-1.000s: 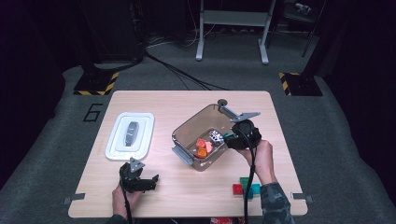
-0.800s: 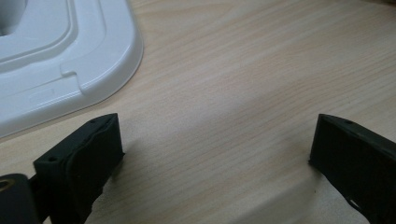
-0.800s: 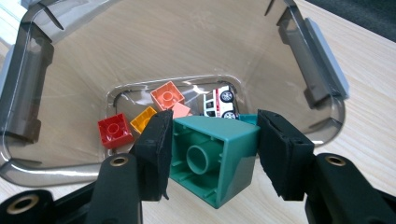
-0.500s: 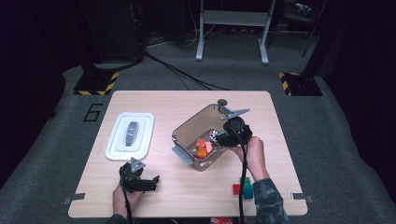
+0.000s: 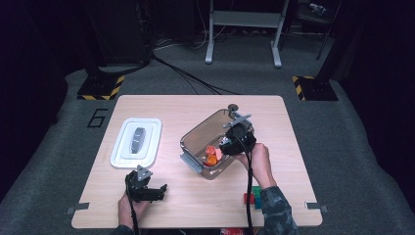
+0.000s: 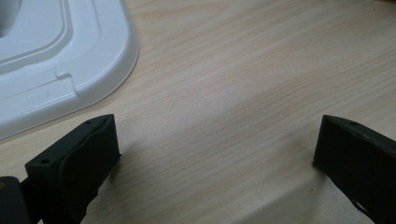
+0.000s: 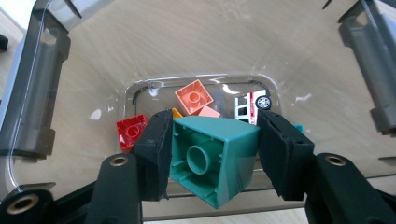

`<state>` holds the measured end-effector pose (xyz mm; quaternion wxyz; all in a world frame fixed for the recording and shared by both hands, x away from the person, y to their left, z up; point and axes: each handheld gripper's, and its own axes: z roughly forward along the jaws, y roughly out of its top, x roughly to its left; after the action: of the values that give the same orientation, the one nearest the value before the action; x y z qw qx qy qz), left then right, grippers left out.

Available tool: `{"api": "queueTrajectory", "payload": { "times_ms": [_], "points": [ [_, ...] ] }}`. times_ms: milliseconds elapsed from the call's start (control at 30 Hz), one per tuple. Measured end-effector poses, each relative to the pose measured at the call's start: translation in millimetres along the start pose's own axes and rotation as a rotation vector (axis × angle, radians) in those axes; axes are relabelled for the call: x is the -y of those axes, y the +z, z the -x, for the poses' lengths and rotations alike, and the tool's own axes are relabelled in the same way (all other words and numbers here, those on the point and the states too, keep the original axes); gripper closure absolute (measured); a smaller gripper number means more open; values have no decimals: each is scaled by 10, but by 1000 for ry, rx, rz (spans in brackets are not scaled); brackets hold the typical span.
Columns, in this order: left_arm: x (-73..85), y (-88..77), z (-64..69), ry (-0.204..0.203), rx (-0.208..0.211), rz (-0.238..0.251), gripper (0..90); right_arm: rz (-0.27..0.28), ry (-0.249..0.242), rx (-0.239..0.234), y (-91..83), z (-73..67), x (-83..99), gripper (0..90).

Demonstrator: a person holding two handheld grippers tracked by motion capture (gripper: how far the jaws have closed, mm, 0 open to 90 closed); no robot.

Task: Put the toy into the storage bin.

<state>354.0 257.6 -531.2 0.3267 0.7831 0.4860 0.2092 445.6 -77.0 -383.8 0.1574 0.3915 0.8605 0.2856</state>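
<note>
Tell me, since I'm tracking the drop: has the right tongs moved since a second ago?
Yes. The right tongs, gripping a green block, shifted left over the bin.

A single dark numeral "6" stands marked on the grey carpeted floor (image 5: 98,118) just left of the light wooden table (image 5: 161,105).

Counts: one bin, one lid, six bricks, one toy car, my two tools.

One clear bin (image 5: 195,134), one white lid (image 5: 137,142) on the tabletop (image 5: 293,147). Bricks: one teal brick (image 7: 212,156) clamped in my right tool (image 7: 211,154); in the bin one red brick (image 7: 130,132), one salmon brick (image 7: 194,96), plus one toy car (image 7: 252,105). Two more bricks at the tabletop edge: one red (image 5: 248,198), one green (image 5: 256,190). My left tool (image 5: 147,188): nothing in it.
</note>
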Motion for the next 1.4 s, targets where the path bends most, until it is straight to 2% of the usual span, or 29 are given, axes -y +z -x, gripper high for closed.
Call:
{"api": "queueTrajectory", "payload": {
  "times_ms": [300,333,467,500,533,700,933,1067,1200,1267,1400],
  "points": [
    [0,0,-2,0,1,-1,1,-18,1,-17,17,-34,7,458],
    [0,-1,-2,-1,1,-2,1,-21,13,-17,15,-42,10,442],
    [0,-1,-1,-1,0,-2,1,-7,10,-21,-32,-34,30,352],
    [0,-1,-1,-1,0,-2,1,-7,10,-21,-32,-34,30,352],
    [0,0,-1,0,0,-1,1,10,22,-17,-80,-30,48,304],
    [0,0,0,1,0,0,1,58,42,-14,-212,-4,123,220],
    [0,0,1,1,-1,1,1,84,89,6,-363,42,351,167],
    [0,0,1,1,-1,1,1,88,103,22,-400,87,509,149],
    [0,0,1,1,-1,1,1,79,141,27,-420,114,674,141],
    [0,0,1,1,-1,0,1,80,140,34,-422,133,748,138],
    [1,2,4,0,-6,4,1,74,185,38,-420,157,921,133]
  ]
}}
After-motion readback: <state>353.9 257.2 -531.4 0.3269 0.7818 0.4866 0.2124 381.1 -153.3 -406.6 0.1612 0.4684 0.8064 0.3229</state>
